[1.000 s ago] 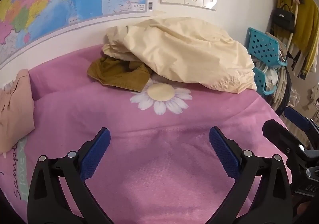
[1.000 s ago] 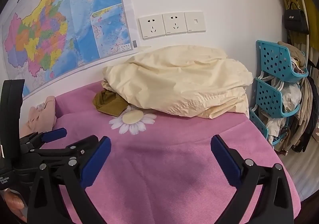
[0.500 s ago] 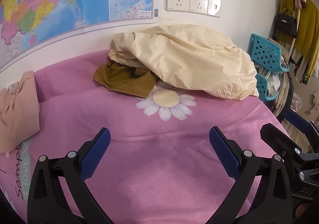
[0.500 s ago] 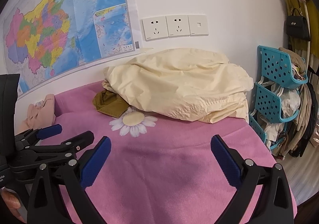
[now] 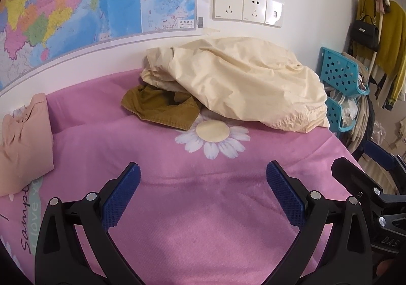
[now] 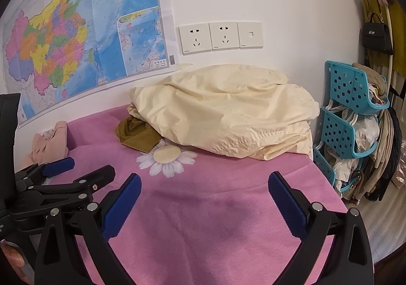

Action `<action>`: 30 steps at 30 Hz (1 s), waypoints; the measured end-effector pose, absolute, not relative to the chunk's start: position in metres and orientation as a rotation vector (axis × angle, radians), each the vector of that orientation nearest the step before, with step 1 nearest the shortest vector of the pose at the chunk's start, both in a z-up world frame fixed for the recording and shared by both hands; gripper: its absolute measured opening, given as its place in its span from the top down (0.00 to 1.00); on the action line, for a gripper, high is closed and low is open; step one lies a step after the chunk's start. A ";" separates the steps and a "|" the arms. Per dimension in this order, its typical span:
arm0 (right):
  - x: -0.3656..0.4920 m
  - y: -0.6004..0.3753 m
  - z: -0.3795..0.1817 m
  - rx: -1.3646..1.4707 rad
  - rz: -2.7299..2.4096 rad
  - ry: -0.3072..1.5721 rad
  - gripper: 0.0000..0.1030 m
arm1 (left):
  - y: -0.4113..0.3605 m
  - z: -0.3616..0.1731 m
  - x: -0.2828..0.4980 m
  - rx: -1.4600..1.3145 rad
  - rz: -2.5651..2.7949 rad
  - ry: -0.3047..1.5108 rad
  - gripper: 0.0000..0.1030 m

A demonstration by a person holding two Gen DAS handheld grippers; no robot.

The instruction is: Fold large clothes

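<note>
Both grippers are held spread and empty: the left gripper (image 5: 203,183) and the right gripper (image 6: 204,191) are poised over bare pink bedsheet (image 5: 177,221). Compared with a second ago, both have been advanced slightly toward the wall. The cream garment (image 5: 241,82) lies crumpled against the wall, over an olive garment (image 5: 159,107). No fold is yet begun; approach is judged underway.

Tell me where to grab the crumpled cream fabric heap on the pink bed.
Probably pinch the stitched hem edge of the crumpled cream fabric heap along its near side, coming in low over the pink bedcover. That seam sits exposed and forward; the rest is bunched against the wall.
</note>
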State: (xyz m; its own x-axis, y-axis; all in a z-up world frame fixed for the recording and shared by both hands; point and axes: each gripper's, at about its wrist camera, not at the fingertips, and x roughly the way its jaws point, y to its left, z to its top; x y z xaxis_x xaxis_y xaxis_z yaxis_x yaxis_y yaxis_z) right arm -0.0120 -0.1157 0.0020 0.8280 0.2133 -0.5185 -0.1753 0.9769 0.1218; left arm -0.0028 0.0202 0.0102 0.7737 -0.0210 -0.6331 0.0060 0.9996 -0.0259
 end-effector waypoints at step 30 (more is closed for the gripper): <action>-0.010 -0.116 0.003 0.068 0.202 0.556 0.05 | 0.021 0.012 -0.002 -0.023 -0.007 0.684 0.05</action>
State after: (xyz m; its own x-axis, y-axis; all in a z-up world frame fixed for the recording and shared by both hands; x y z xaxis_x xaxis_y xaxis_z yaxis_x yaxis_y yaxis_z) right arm -0.0104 -0.1156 0.0029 0.8298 0.2089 -0.5174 -0.1721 0.9779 0.1186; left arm -0.0025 0.0206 0.0120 0.7753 -0.0144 -0.6314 -0.0006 0.9997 -0.0236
